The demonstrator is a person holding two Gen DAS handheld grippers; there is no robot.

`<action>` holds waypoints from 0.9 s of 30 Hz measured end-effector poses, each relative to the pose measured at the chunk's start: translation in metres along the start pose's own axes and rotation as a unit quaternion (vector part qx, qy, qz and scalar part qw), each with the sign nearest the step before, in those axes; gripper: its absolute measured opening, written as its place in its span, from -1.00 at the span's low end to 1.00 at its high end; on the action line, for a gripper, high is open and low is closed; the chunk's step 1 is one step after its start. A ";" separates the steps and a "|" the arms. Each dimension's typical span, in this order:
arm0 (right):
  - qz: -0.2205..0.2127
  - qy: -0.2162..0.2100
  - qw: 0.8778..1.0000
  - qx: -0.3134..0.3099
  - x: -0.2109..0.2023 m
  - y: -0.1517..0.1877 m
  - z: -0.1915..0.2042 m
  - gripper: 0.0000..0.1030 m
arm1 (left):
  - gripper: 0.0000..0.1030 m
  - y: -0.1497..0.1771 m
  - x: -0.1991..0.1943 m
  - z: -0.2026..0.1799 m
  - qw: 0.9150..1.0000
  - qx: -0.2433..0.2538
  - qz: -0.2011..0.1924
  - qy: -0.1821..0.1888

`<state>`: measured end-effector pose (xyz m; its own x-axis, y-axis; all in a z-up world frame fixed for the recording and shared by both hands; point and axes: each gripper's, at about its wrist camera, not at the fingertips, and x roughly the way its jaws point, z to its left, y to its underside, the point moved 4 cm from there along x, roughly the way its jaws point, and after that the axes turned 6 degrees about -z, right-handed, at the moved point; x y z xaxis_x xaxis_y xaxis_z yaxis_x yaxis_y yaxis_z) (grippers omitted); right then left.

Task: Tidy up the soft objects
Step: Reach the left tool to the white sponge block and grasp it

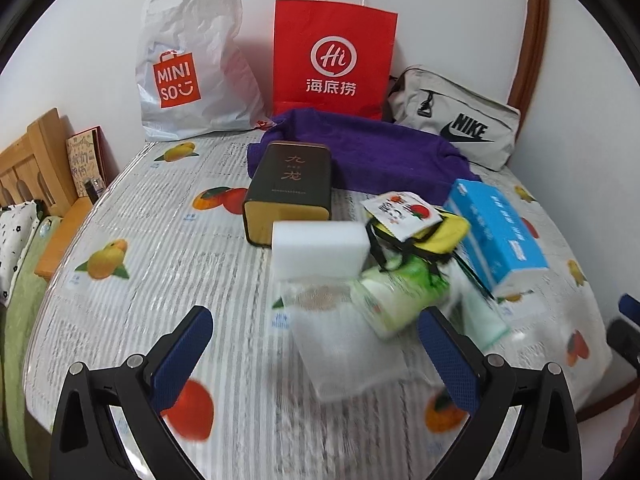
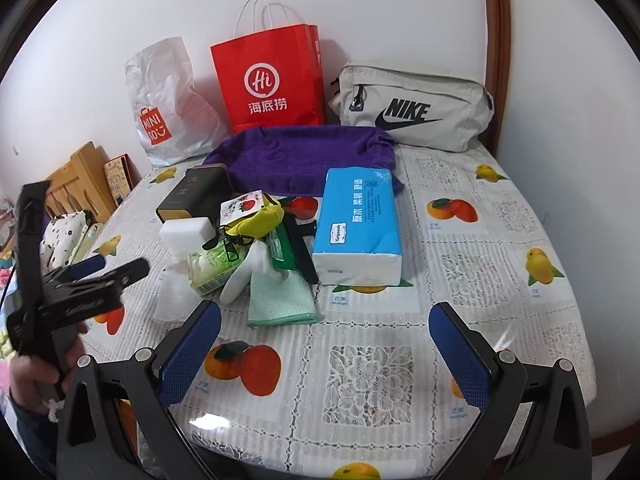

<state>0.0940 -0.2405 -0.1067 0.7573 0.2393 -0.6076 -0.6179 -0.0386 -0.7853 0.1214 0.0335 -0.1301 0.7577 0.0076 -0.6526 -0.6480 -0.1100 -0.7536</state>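
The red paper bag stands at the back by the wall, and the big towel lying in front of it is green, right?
Not quite. The red paper bag does stand at the back by the wall, but the big towel lying in front of it is purple, not green. The right wrist view shows this clearly. The only green cloth is a small one nearer the camera.

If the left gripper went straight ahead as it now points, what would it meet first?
Probably the clear plastic bag lying between the open fingers of the left gripper, then the white sponge block behind it. Motion blur leaves depth uncertain.
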 end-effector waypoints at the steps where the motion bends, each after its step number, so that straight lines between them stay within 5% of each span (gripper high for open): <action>1: 0.002 -0.001 1.000 0.000 0.003 0.000 0.000 0.99 | 1.00 -0.003 0.008 -0.001 1.000 0.003 0.000 -0.002; 18: 0.024 -0.017 0.999 -0.016 0.048 -0.005 0.000 0.99 | 0.99 -0.026 0.090 -0.009 0.999 0.021 0.033 -0.038; 20: 0.021 -0.021 0.999 -0.024 0.052 -0.011 0.004 0.99 | 0.88 -0.027 0.096 -0.009 0.998 0.022 0.034 -0.039; 22: 0.016 -0.023 0.999 -0.031 0.057 -0.017 0.008 0.99 | 0.54 -0.027 0.098 -0.007 0.999 0.013 0.034 -0.028; 27: 0.010 -0.040 0.998 -0.038 0.071 -0.036 0.020 0.99 | 0.53 -0.025 0.093 -0.001 0.999 0.008 0.030 -0.013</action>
<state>0.1660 -0.2022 -0.1191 0.7241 0.3143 -0.6138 -0.6120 -0.1174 -0.7821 0.2083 0.0359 -0.1722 0.7151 0.0276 -0.6985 -0.6936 -0.0957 -0.7139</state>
